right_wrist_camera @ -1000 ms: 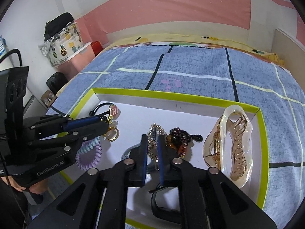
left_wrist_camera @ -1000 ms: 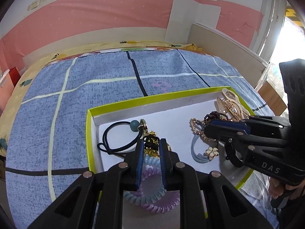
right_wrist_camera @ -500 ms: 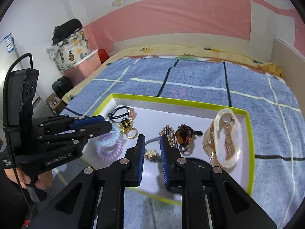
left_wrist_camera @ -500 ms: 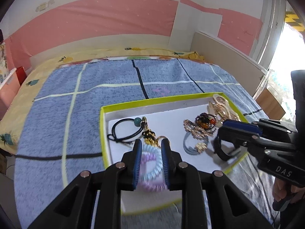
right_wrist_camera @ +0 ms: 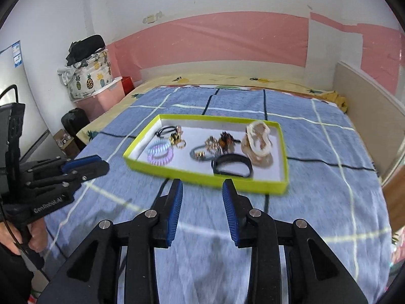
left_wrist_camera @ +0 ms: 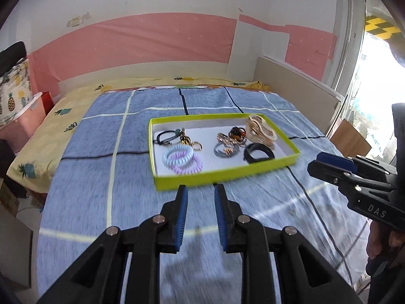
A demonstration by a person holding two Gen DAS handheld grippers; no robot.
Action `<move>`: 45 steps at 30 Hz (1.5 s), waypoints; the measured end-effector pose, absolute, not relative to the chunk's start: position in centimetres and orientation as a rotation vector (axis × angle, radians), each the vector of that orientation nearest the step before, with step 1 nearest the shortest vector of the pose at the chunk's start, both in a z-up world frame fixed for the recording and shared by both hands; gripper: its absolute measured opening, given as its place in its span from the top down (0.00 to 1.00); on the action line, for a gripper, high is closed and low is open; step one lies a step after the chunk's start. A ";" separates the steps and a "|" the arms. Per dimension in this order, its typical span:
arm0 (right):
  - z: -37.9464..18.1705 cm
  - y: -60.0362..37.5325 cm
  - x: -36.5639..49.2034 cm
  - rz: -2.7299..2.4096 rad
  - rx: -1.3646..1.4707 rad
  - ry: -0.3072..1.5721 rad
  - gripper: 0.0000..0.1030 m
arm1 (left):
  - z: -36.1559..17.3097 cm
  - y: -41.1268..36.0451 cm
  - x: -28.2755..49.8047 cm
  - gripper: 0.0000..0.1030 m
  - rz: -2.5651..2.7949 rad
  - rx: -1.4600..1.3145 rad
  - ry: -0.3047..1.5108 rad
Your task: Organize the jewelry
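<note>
Both black tongs with blue ribbed pads, left (left_wrist_camera: 199, 193) and right (right_wrist_camera: 201, 188), gape apart, gripping nothing, above the blue checked bed (left_wrist_camera: 83, 177). Just beyond, a lime-green rectangular cardboard tray (left_wrist_camera: 227, 173) holds 2 spiral plastic hair ties (left_wrist_camera: 181, 159), 1 black band (left_wrist_camera: 258, 153), and 1 translucent beige claw clip (left_wrist_camera: 260, 131).

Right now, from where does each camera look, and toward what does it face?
Left wrist: sits on the left gripper, faces forward over the blue bedspread to the green tray; its own open fingers show below, the right gripper at the right edge.
Right wrist: sits on the right gripper, faces the same tray and pink wall; its own open fingers show, the left gripper and its hand at left.
Shared: tray, spiral hair ties, black band, claw clip.
</note>
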State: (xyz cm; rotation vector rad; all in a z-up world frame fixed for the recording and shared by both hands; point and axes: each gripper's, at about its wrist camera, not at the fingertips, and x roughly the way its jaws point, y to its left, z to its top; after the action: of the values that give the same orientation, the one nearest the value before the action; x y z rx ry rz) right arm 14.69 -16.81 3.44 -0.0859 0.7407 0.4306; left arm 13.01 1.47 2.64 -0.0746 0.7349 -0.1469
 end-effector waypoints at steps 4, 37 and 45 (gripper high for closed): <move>3.7 -17.3 11.5 0.428 -0.098 0.725 0.67 | 3.1 1.1 9.8 0.78 -0.116 -0.077 0.712; 3.3 -19.1 4.3 0.381 -0.111 0.715 0.67 | 2.6 -0.7 2.4 0.78 -0.032 -0.079 0.724; 3.1 -19.0 4.5 0.381 -0.113 0.718 0.67 | 2.5 -0.8 2.6 0.78 -0.030 -0.078 0.730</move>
State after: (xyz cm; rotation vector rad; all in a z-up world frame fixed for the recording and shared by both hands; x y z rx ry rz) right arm 4.54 -18.97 3.15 -0.1127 0.7182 0.3811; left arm 2.65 -0.80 2.52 -0.0777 0.7305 -0.0304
